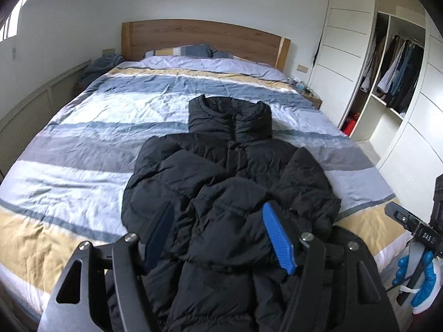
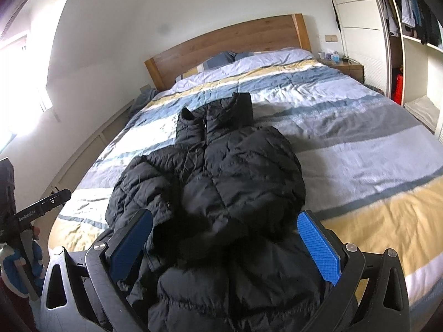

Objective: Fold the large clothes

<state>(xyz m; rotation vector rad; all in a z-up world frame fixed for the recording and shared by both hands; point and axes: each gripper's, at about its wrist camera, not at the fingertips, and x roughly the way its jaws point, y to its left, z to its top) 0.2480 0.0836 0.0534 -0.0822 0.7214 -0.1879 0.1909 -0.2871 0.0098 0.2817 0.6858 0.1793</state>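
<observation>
A black puffer jacket [image 1: 229,171] lies on the bed with its collar toward the headboard. Its sleeves are folded across the front. In the left wrist view my left gripper [image 1: 218,209] stands open over the jacket's lower part, blue pads wide apart and not pressing on the fabric. In the right wrist view the jacket [image 2: 221,171] fills the middle. My right gripper [image 2: 224,217] hangs open over the same lower part, with nothing pinched. The hem runs out of sight under both grippers.
A striped blue, grey and yellow duvet [image 1: 91,149] covers the bed below a wooden headboard [image 1: 199,38]. An open wardrobe [image 1: 396,66] with hanging clothes stands at the right, next to a nightstand [image 2: 346,67]. A blue-gloved hand [image 1: 415,274] shows at the right edge.
</observation>
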